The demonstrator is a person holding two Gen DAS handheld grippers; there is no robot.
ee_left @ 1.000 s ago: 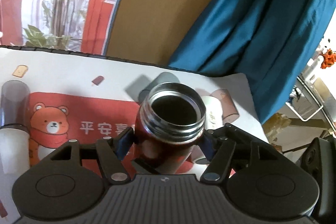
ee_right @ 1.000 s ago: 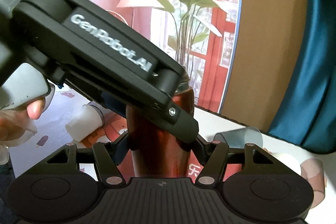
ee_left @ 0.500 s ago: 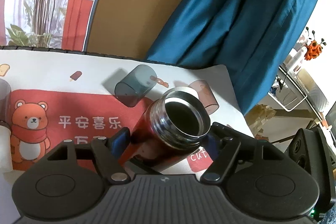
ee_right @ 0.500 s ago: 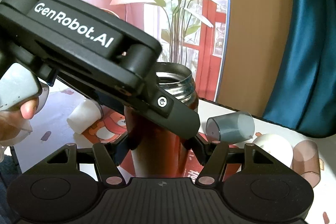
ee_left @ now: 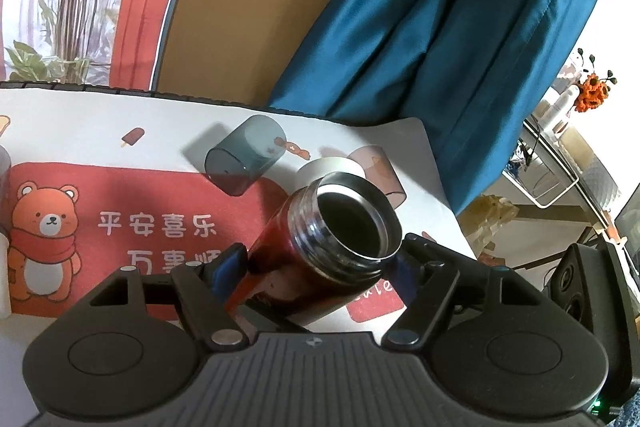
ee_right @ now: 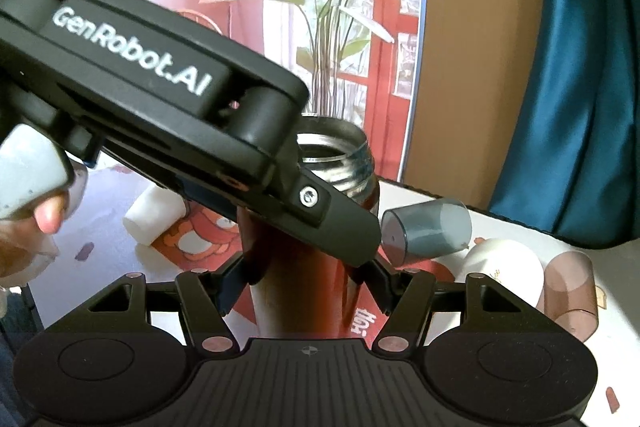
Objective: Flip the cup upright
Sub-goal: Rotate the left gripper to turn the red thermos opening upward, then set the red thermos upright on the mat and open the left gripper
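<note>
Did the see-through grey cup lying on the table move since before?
Cannot tell. The clear grey plastic cup sits further from the printed bear in the left wrist view, but that camera itself swung, shifting the whole table view.

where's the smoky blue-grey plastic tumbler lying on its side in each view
Left wrist: smoky blue-grey plastic tumbler lies upper centre-left on the mat, beyond the flask.
Right wrist: it sits right of centre, just right of the flask.
Shared landmark: red metal flask with steel threaded mouth.

Black ribbed tool [ee_right: 308, 279], blue pads [ee_left: 228, 267], silver screws, white "GenRobot.AI" lettering.
</note>
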